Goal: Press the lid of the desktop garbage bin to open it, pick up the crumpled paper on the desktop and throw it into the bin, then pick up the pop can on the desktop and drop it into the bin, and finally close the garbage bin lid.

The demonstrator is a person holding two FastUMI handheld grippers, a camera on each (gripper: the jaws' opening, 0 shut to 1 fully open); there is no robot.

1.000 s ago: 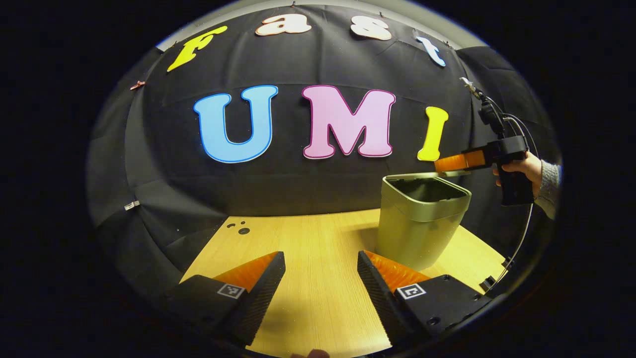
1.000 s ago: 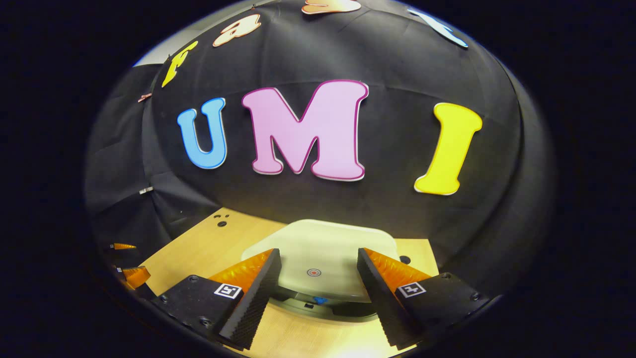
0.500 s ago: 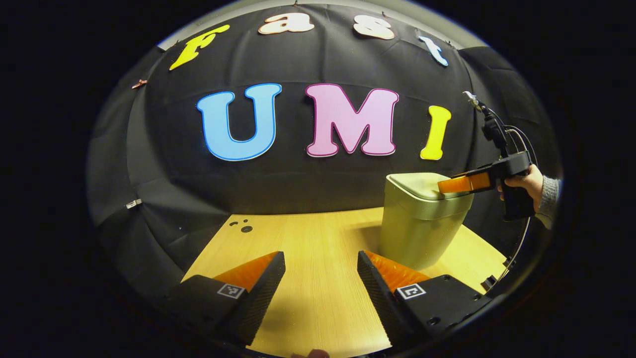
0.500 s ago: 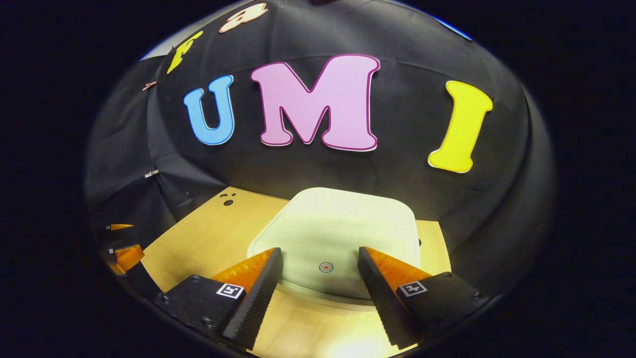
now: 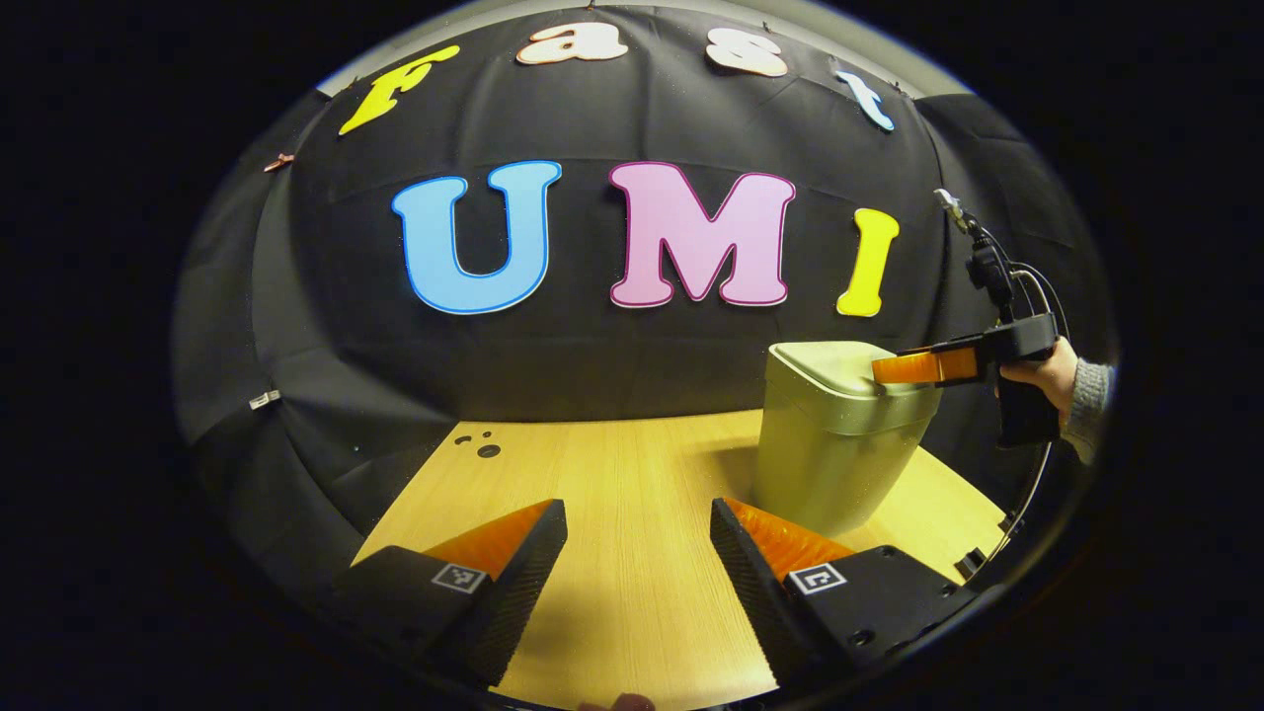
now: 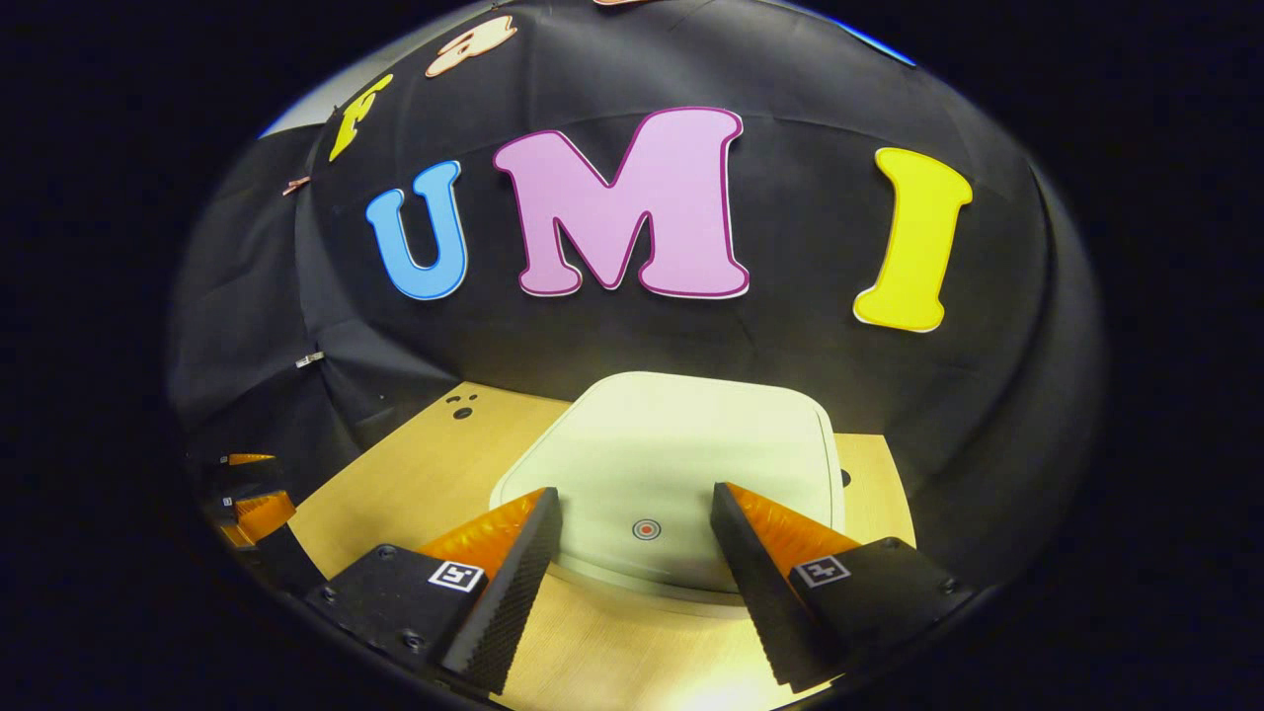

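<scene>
My right gripper [image 6: 637, 494] spread, holding nothing, tips over near edge of bin lid [image 6: 681, 444]; lid flat down on garbage bin [image 5: 834, 444], red dot mark [image 6: 645, 530] between fingers. From left gripper view, right gripper [image 5: 904, 368] sits at lid's far-side rim; contact hard to tell. Bin stands near right table [image 5: 612, 494] edge, close to back wall. My left gripper [image 5: 637, 518] spread, holding nothing, low over bare wood, well apart from bin. Bin base partly hidden behind my left gripper's finger.
</scene>
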